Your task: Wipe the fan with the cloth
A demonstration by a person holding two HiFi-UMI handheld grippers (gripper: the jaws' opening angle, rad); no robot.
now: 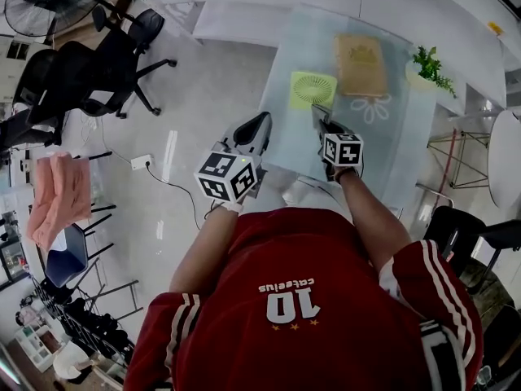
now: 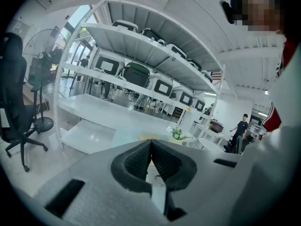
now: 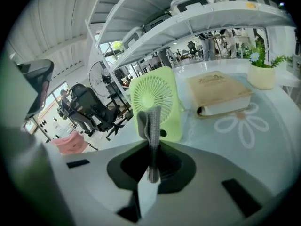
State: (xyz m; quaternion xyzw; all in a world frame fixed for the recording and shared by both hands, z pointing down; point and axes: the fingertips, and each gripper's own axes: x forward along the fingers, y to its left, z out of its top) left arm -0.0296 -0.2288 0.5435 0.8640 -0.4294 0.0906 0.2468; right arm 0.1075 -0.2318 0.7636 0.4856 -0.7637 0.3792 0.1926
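A small light-green square fan [image 1: 312, 90] stands on the pale glass table [image 1: 407, 149]; in the right gripper view the fan [image 3: 162, 91] is upright just ahead of the jaws. My right gripper [image 1: 320, 116] is shut on a folded grey cloth [image 3: 149, 124], which sticks up between the jaws [image 3: 153, 166] in front of the fan without touching it. My left gripper [image 1: 259, 123] hovers over the table's near-left edge, left of the fan. Its jaws [image 2: 150, 147] are pressed together with nothing between them.
A tan book-like box [image 1: 361, 63] lies right of the fan, and a small potted plant [image 1: 425, 68] stands beyond it. Black office chairs [image 1: 122, 55] and a floor fan [image 1: 49, 2] stand to the left. A pink cloth [image 1: 59, 198] hangs over a chair.
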